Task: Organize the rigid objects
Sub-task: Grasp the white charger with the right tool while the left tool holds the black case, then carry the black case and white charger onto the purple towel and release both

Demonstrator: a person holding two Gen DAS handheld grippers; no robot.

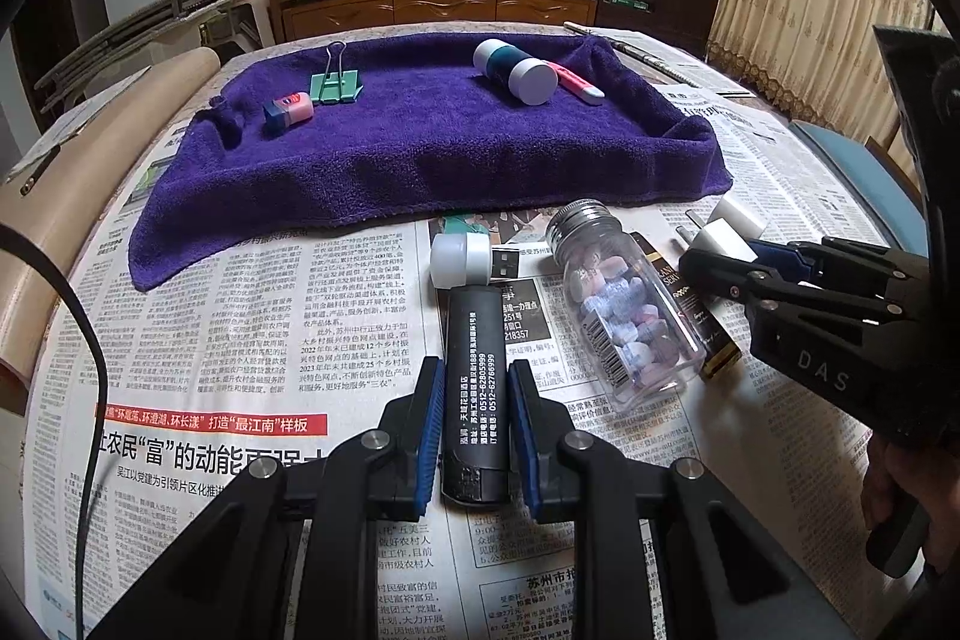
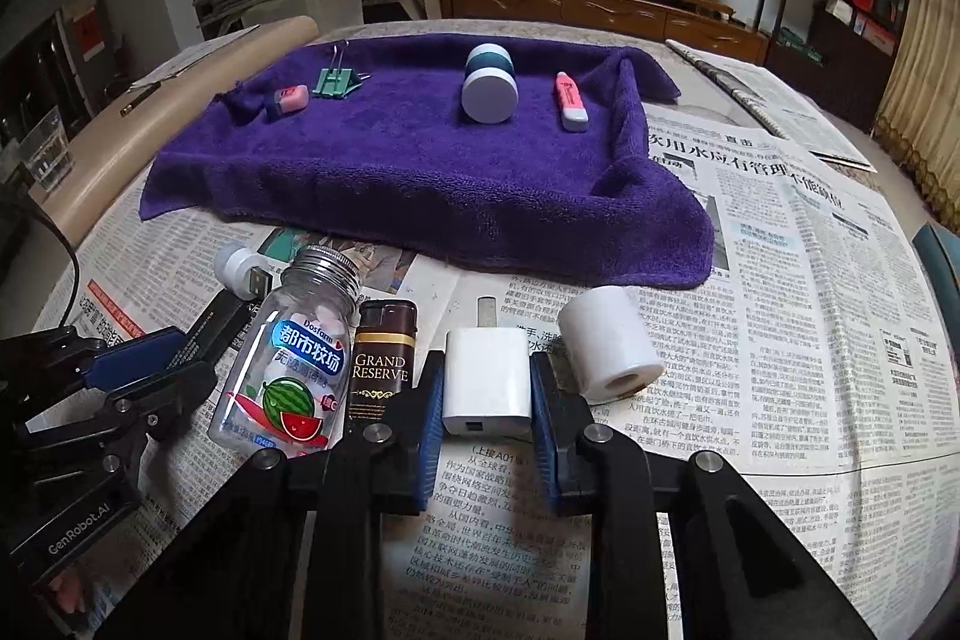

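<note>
**Left wrist view: both grippers at objects on the newspaper**

Left wrist view: left gripper (image 1: 477,424) low over the newspaper (image 1: 240,316), blue pads either side of a black tube (image 1: 476,388) lying lengthwise between them. Narrow gaps visible on both sides of the tube; pads close but apparently not pressing. White-capped USB stick (image 1: 471,261) touching the tube's far end. Clear candy bottle (image 1: 624,307) with metal lid just beside on the right, lying down, and a dark box marked "Grand Reserve" (image 1: 702,334) beyond it.

Right wrist view: right gripper (image 2: 487,400) straddling a white charger (image 2: 487,381), prong pointing away, pads hard against its two sides. Whether truly squeezed or only touching, cannot tell. White roll (image 2: 609,343) just beside the right pad, on its side. Bottle (image 2: 288,358) and dark box (image 2: 384,349) near the left pad.

Farther back, purple towel (image 2: 420,172) spread on the table with edges turned up. On it, well apart: pink-and-blue eraser (image 2: 288,98), green binder clip (image 2: 337,81), white-and-teal cylinder (image 2: 489,85) on its side, pink highlighter (image 2: 571,101). Same four seen from the left camera: eraser (image 1: 289,107), clip (image 1: 336,85), cylinder (image 1: 516,70), highlighter (image 1: 579,83).
</note>
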